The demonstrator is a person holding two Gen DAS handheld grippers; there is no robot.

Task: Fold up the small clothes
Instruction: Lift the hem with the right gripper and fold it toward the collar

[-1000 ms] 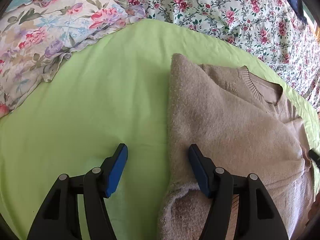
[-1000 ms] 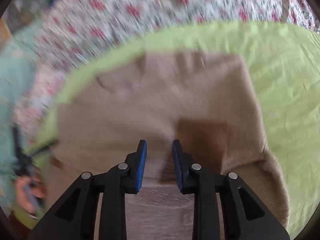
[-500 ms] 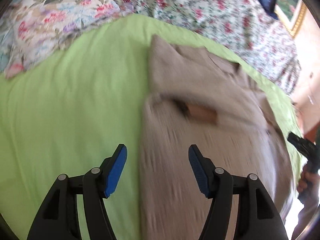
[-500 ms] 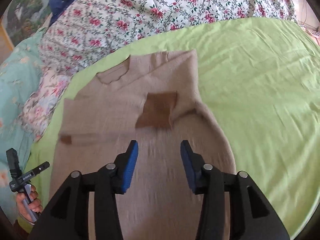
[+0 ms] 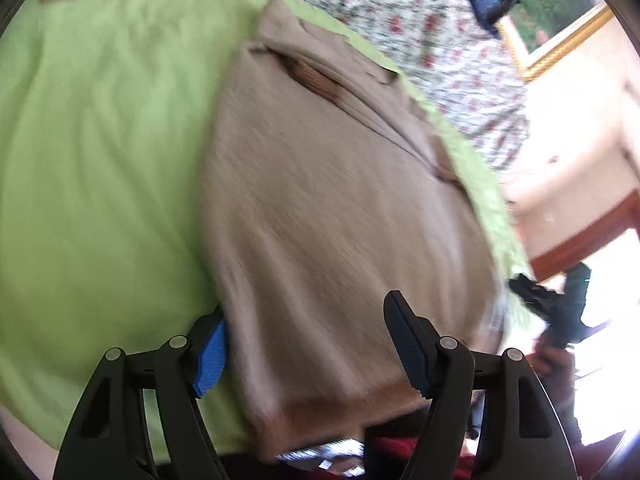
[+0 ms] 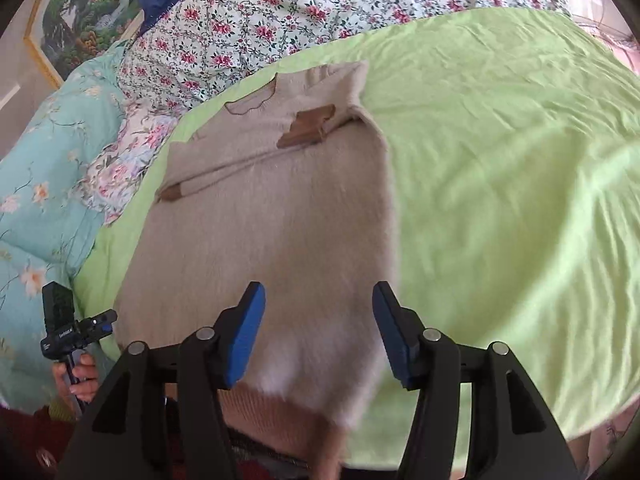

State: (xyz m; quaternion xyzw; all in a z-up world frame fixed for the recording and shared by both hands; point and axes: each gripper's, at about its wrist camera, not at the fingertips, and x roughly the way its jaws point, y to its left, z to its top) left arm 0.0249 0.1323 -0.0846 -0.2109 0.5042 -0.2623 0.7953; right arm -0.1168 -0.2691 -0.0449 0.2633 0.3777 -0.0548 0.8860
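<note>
Beige sweater (image 6: 280, 216): both sleeves folded in. Right gripper (image 6: 318, 334), left gripper (image 5: 304, 344): retreated to near hem, jaws just widened, empty; bottom fold next.

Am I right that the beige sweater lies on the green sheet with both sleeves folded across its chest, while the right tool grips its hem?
Not quite: the right tool grips nothing; it hangs open above the hem of the sweater, its pads clear of the knit, as the right wrist view shows. The sweater does lie on the green sheet with sleeves folded across.
</note>
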